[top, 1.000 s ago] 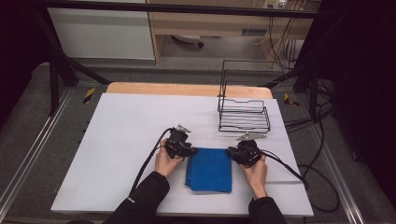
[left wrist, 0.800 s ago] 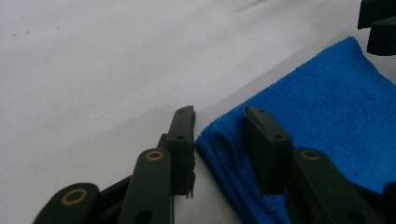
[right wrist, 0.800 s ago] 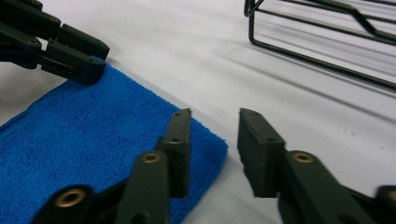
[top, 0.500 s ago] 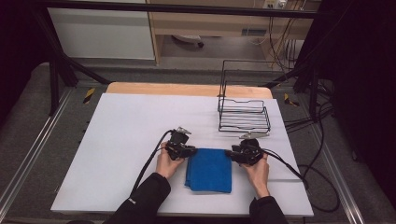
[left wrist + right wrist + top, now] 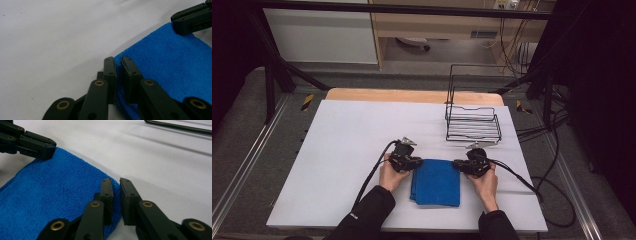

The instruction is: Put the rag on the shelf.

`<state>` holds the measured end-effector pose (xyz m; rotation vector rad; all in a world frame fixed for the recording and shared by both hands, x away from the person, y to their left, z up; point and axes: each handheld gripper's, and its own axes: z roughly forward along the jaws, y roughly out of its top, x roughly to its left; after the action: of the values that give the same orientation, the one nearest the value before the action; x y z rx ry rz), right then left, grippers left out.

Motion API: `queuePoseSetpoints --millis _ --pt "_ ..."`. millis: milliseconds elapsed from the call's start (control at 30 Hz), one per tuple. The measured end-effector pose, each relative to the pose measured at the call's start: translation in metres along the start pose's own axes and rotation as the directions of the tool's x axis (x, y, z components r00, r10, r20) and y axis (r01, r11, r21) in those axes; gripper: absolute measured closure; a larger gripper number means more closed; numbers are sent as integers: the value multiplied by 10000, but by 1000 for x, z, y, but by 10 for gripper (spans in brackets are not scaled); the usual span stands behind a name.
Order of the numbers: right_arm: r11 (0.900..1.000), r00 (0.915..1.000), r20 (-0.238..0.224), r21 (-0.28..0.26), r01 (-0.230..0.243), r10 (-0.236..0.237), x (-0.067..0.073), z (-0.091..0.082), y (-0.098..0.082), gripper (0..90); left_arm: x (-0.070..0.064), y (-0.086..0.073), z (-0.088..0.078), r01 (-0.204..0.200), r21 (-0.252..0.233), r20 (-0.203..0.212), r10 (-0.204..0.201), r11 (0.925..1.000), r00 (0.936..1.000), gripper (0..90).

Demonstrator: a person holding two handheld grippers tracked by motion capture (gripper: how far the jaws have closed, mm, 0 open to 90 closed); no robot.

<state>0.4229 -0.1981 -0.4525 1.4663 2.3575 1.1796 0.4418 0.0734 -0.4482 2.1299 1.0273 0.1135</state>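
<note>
Both grippers have just closed — your left gripper [image 5: 118, 62] and right gripper [image 5: 115, 182] each pinch a far corner of the blue cloth [image 5: 435, 183]; judged ready to lift and fold.

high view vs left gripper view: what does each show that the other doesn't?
High view alone: the wire basket, the person's hands and sleeves, the whole table. Left gripper view alone: its jaws up close, pinching the cloth's corner. Both: the blue cloth, the white tabletop, the left gripper and the right gripper at the cloth's far corners.
</note>
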Motion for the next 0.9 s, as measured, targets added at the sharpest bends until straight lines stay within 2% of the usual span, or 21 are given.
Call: queuePoseSetpoints --millis 200,333,500,600,767,900 --pt "9997 9998 -112 -131 -191 190 0 -4 2 849 3 -3 -2 307 -221 168 -304 9993 9994 822" --pt "9984 9991 -327 -487 -275 259 1 -12 4 849 3 -3 -11 376 -556 312 -359 9977 9989 824" --pt "9957 9990 -446 -920 -76 35 4 -20 6 848 -1 -3 -25 408 -1160 515 -351 9924 9981 823" --pt "9927 9987 -459 -1193 181 -238 7 -25 8 848 -3 -4 -33 235 -1459 463 -169 9890 9988 823" --pt "9856 9972 -522 -1632 443 -534 14 -34 9 848 -5 -6 -44 404 -1906 688 -277 9808 9972 822" --pt "9813 9964 -598 -1867 475 -596 18 -41 9 849 -11 -7 -51 151 -2165 569 -28 9762 9984 823"
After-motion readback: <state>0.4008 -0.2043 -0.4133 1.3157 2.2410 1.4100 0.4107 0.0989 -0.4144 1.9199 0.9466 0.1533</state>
